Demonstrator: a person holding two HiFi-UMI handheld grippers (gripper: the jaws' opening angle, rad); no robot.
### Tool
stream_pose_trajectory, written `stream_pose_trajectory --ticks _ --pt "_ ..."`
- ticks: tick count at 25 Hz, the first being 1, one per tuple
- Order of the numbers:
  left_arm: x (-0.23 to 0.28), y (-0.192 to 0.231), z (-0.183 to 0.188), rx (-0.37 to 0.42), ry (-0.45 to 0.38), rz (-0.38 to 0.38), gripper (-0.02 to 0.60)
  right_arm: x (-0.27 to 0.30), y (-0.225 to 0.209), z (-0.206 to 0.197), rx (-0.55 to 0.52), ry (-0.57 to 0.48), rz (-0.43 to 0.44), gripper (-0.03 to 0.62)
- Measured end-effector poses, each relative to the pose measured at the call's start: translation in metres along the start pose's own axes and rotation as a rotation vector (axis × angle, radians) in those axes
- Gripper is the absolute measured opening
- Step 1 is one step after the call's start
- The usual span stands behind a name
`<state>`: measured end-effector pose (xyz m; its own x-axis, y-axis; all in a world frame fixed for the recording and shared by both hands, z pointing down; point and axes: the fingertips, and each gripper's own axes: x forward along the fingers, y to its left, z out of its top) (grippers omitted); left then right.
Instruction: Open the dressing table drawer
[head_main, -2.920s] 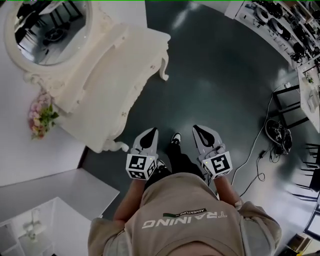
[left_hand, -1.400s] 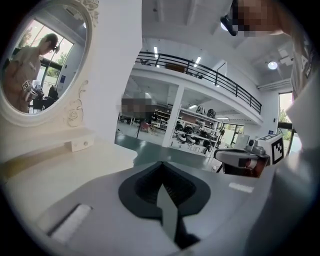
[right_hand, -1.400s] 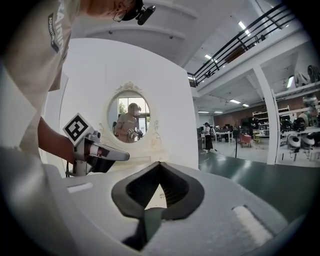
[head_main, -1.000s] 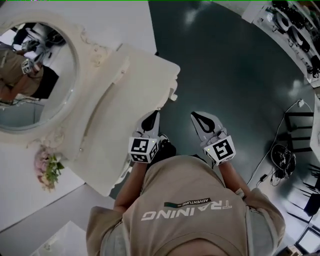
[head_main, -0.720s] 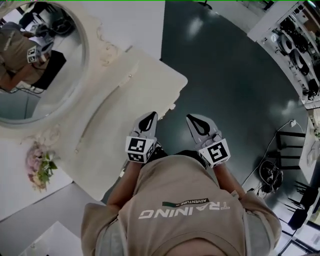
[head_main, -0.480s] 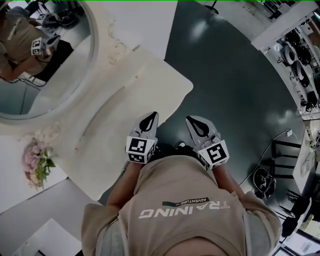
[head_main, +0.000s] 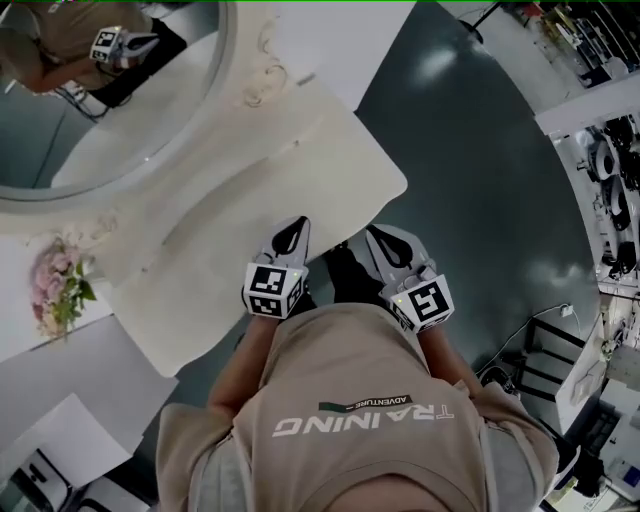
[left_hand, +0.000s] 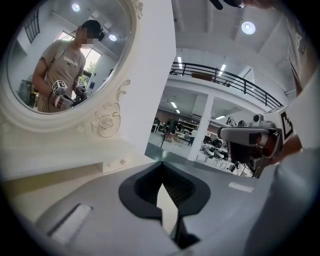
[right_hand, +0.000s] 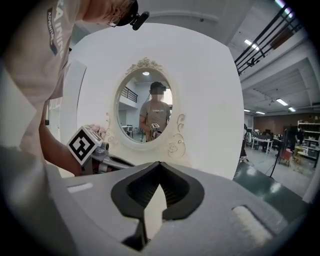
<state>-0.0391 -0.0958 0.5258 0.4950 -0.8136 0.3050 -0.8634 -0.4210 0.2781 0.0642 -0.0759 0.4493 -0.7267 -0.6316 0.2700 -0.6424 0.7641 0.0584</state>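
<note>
The cream dressing table (head_main: 250, 215) with its oval mirror (head_main: 90, 110) fills the upper left of the head view. Its front drawers are hidden under the tabletop. A small knob (left_hand: 121, 161) shows on the low raised shelf below the mirror (left_hand: 65, 60). My left gripper (head_main: 299, 224) hovers over the table's front edge, shut and empty. My right gripper (head_main: 373, 234) hangs beside it over the dark floor, just off the table's corner, also shut and empty. The jaw tips of my left gripper (left_hand: 161, 164) and of my right gripper (right_hand: 159, 164) meet in their own views.
Pink flowers (head_main: 55, 285) sit at the table's left end. A white wall panel (head_main: 330, 40) stands behind the table. Shelves with equipment (head_main: 610, 180) and a black stand with cables (head_main: 530, 360) line the right. White furniture (head_main: 60, 440) lies at lower left.
The person has stepped closer and turned toward the dressing table. Both grippers moved with them; the left one now reaches over the tabletop edge. Both stayed shut.
</note>
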Motion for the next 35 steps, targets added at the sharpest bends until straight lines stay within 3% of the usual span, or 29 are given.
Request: stream_pose_trajectory --ticks 8,20,29,35 --pt "0.033 0.026 0.031 -0.006 -0.015 0.173 0.018 0.053 -0.062 -0.012 0.063 -0.023 0.141 0.002" --pt "0.089 0.043 0.083 -0.022 -0.042 0.394 0.018 0.133 -0.145 -0.014 -0.002 -0.009 0.405 0.002" --pt "0.060 0.066 0.085 -0.060 -0.071 0.561 0.018 0.180 -0.122 -0.023 0.032 0.018 0.551 0.002" --pt "0.048 0.073 0.080 -0.112 -0.101 0.600 0.018 0.188 -0.114 -0.034 0.003 0.068 0.536 0.002"
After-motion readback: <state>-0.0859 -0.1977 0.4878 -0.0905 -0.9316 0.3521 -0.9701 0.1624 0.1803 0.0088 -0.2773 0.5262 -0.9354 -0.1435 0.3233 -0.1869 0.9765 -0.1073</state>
